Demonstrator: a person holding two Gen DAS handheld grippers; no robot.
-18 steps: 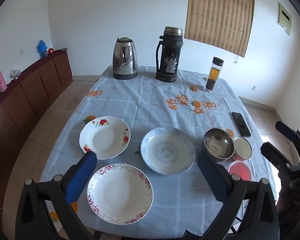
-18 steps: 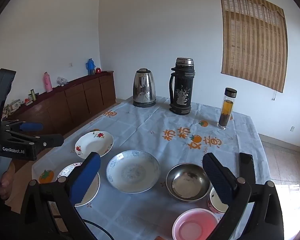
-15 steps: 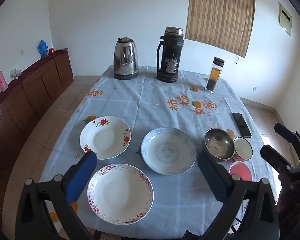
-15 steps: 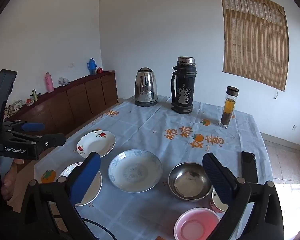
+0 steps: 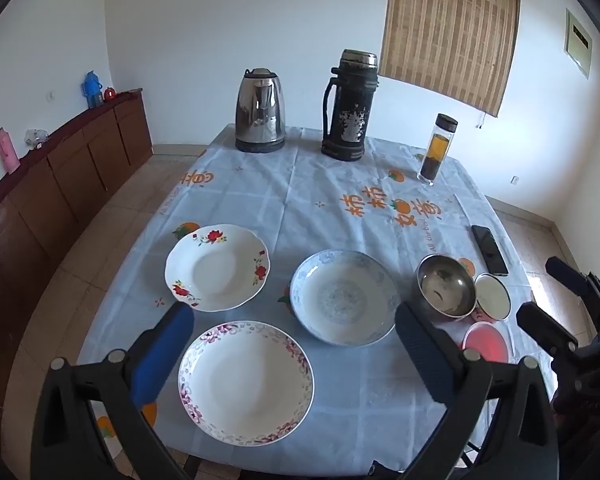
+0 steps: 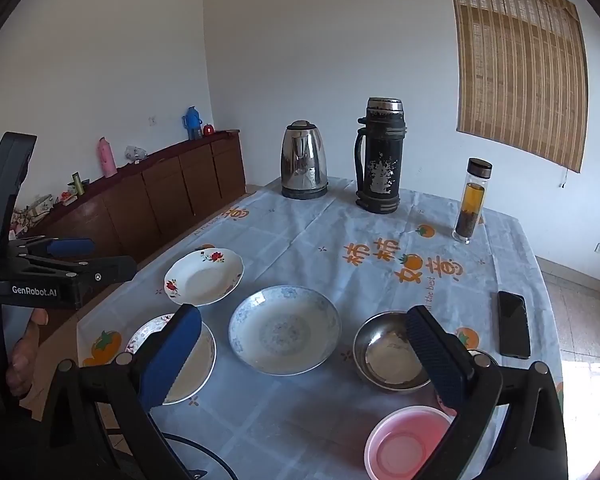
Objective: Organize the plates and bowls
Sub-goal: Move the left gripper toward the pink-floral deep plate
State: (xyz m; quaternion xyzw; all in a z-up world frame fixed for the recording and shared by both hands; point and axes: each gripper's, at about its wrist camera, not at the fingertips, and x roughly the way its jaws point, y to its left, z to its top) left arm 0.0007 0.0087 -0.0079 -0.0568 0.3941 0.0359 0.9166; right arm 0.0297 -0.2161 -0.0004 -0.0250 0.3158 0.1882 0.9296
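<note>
Covering the bench (image 5: 340, 184) is a pale blue cloth w/ orange fruit prints and characters. Along the far edge stand a black thermos (image 5: 350, 106), a steel kettle (image 5: 261, 110) toward the far left corner, and a glass tea bottle (image 5: 438, 148) toward the far right corner.

Left gripper (image 5: 288, 354) hangs over the near edge, fingers (image 5: 162, 358) spread wide, nothing between them. Right gripper (image 6: 306, 358) likewise hangs over the near edge further right, fingers (image 6: 170, 358) spread wide, holding nothing.

Dishes sit in the near half of the bench. Purple-flower plate (image 5: 246, 382) lies closest to the near edge, left of centre, framed between the left fingers in that view. Blue-pattern bowl (image 5: 344, 298) sits mid-bench, just right of and behind that plate, apart from it. Red-rose plate (image 5: 217, 267) lies behind the purple-flower plate, nearer the left edge, not touching it. Steel bowl (image 5: 446, 290) sits right of the blue-pattern bowl; a small white bowl (image 5: 493, 298) is right beside it on the right-edge side, appears to touch. Pink bowl (image 6: 408, 442) sits by the near edge, just in front of the steel bowl, partly hidden by the right finger. A black phone (image 5: 490, 250) lies flat by the right edge, behind the small white bowl.
</note>
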